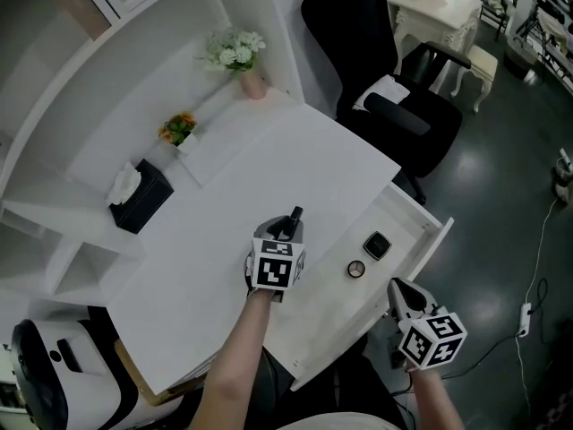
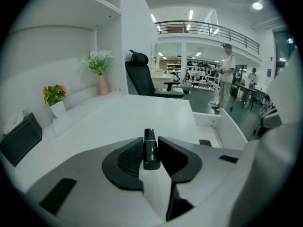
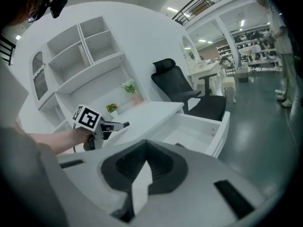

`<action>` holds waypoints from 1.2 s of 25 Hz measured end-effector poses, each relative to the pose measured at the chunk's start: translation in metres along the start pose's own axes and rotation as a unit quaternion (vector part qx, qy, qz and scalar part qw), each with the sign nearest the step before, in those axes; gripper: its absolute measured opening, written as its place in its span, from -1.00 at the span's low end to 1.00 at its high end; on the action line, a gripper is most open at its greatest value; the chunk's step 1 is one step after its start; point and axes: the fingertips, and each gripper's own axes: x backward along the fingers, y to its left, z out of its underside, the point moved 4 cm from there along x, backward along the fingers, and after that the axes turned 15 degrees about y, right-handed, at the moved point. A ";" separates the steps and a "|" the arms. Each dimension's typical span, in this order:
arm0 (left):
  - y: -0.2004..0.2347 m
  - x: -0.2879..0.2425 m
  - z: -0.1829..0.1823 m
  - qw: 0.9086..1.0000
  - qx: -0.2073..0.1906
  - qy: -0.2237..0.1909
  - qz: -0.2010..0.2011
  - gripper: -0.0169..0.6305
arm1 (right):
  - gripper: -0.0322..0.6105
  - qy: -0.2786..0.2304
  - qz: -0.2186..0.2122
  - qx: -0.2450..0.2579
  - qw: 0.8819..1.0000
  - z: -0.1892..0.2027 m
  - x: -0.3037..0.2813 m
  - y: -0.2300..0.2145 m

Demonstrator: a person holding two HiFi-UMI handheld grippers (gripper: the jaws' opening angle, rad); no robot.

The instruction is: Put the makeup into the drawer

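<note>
White desk with its drawer pulled open at the right edge, and a black lipstick tube clamped in the left gripper.
From where I stand, the left gripper hangs over the desk top close to the right edge, tilted downward. Its jaws stand a narrow way apart with both pads pressed on the lipstick tube, which stands upright between them, clear of the desk. The right gripper is held off the near end of the drawer's front, its jaws brought together on nothing. Inside the drawer lie a square black compact and, just beside it toward the near end, a small round case; both rest on the drawer's floor. At the desk's far-left edge sits a black tissue box.
</note>
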 end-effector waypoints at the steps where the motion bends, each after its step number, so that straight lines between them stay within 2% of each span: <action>1: -0.007 0.008 0.004 1.000 -0.006 -0.005 0.005 -0.64 | -0.89 0.000 -0.002 0.001 1.000 0.002 0.001 0.000; 3: -0.024 0.021 0.012 0.999 -0.024 -0.011 0.020 -0.64 | -0.89 0.000 -0.006 0.001 1.000 0.005 0.004 0.000; 6: -0.054 0.039 0.026 0.996 -0.075 -0.011 0.051 -0.64 | -0.89 -0.005 -0.005 -0.002 1.000 0.011 0.011 0.002; 10: -0.089 0.047 0.051 0.985 -0.152 -0.003 0.086 -0.64 | -0.89 -0.020 0.013 -0.019 1.000 0.021 0.025 0.000; 14: -0.112 0.044 0.072 0.973 -0.193 0.010 0.125 -0.64 | -0.89 -0.033 0.038 -0.046 0.998 0.036 0.036 0.004; 17: -0.123 0.039 0.087 0.969 -0.202 0.023 0.143 -0.64 | -0.89 -0.040 0.056 -0.062 0.996 0.048 0.042 0.008; 21: -0.132 0.027 0.110 0.969 -0.189 0.049 0.152 -0.64 | -0.89 -0.049 0.076 -0.083 0.992 0.064 0.047 0.016; 30: -0.150 -0.008 0.153 0.969 -0.172 0.101 0.143 -0.64 | -0.89 -0.071 0.119 -0.118 0.983 0.089 0.062 0.028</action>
